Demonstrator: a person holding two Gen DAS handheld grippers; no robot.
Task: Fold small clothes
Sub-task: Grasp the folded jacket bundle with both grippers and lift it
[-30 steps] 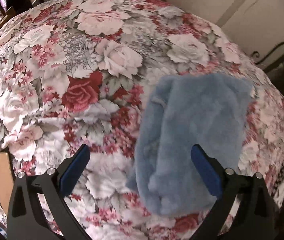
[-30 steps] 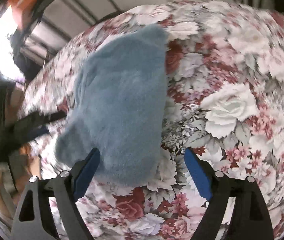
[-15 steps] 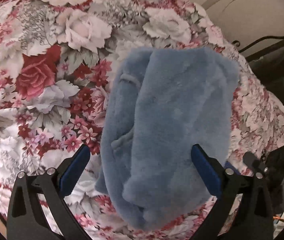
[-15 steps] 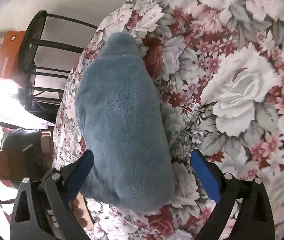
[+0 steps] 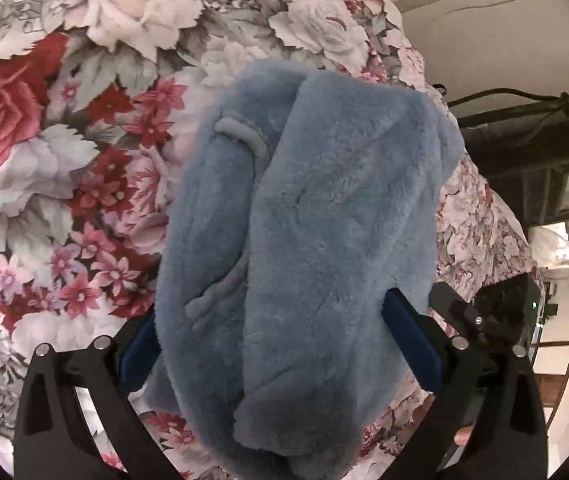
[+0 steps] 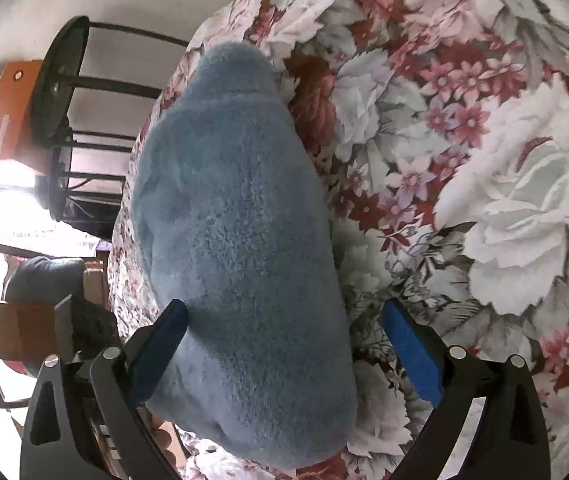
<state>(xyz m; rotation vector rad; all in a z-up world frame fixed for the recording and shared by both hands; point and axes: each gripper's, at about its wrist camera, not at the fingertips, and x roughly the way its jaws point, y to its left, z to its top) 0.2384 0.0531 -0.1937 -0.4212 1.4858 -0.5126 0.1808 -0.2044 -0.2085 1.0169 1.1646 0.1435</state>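
Lying on the flowered bedspread (image 5: 84, 128) is one folded blue fleece garment (image 5: 308, 232), its long axis running away from both cameras; two grippers, left gripper (image 5: 280, 344) and right gripper (image 6: 284, 344), fingers spread wide, each straddling its near end.

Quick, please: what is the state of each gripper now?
Left gripper: open, around the blue garment, not clamped.
Right gripper: open, garment between its fingers.
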